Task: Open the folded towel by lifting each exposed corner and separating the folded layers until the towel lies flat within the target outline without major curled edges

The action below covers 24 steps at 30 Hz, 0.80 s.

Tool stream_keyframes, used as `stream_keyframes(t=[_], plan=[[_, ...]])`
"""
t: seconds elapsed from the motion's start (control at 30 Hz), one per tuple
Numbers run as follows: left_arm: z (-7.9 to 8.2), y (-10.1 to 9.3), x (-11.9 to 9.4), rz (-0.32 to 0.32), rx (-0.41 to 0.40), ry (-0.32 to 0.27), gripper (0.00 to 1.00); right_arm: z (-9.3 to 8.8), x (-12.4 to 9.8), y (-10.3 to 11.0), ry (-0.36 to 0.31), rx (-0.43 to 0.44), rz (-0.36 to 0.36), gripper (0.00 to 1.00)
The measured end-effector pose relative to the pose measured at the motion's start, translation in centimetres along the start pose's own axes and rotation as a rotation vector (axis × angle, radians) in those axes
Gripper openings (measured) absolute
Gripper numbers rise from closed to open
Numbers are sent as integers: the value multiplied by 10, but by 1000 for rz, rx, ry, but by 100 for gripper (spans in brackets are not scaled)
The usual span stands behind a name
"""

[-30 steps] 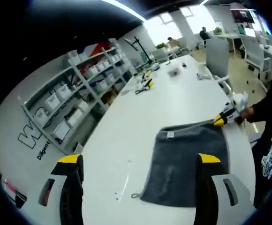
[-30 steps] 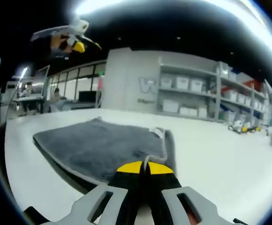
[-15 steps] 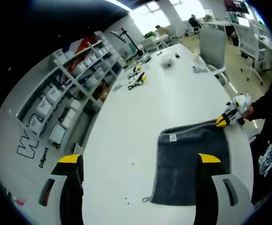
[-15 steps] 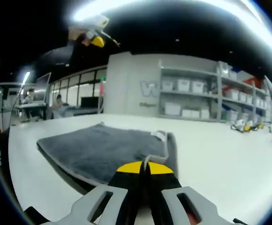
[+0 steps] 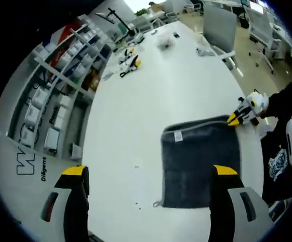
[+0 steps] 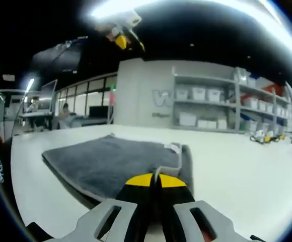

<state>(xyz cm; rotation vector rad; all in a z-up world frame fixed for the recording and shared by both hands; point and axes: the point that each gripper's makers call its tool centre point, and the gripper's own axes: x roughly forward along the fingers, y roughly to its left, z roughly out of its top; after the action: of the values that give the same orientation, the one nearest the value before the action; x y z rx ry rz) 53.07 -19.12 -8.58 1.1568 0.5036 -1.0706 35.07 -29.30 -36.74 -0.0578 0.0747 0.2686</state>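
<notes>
A dark grey towel (image 5: 201, 164) lies spread on the white table (image 5: 136, 116), with a white label (image 5: 178, 136) near one corner and a small loop (image 5: 157, 204) at another. My left gripper (image 5: 150, 171) hangs high over the table, open, with nothing between its yellow-tipped jaws. My right gripper (image 5: 239, 115) sits low at the towel's far corner. In the right gripper view that gripper (image 6: 154, 180) is shut on the towel's pale edge, and the towel (image 6: 111, 161) stretches away from it. The left gripper (image 6: 121, 33) shows high above.
Shelves with white bins (image 5: 50, 116) run along the table's left side. Hand tools (image 5: 128, 63) and small items (image 5: 165, 41) lie at the far end. A chair (image 5: 219, 20) stands beyond. A person's dark sleeve (image 5: 287, 101) is at the right edge.
My left gripper has risen higher above the table and now looks more steeply down. The right gripper has stayed shut on the towel corner, and the towel has barely shifted.
</notes>
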Motion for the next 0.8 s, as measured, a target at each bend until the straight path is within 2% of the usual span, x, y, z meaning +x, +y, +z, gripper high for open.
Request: stream_keyframes(t=[0.17,0.33,0.47,0.63,0.8], plan=[[14,9,8,10,4,25,99,-1,0,-3,-2,-20,-17,0],[30,29,15,42,-15,20,98,0,-1,-1,-5,-5,-1,0],[36,44,22,81,-23,29,97,0,-1,-2,-6,-3,-2,0],[44,47,26,84,-13,39,97,1,0,0,-8,-9,2,0],[64,48,33,69,7,36,96,1,-1,2,-8,-12,9,0]])
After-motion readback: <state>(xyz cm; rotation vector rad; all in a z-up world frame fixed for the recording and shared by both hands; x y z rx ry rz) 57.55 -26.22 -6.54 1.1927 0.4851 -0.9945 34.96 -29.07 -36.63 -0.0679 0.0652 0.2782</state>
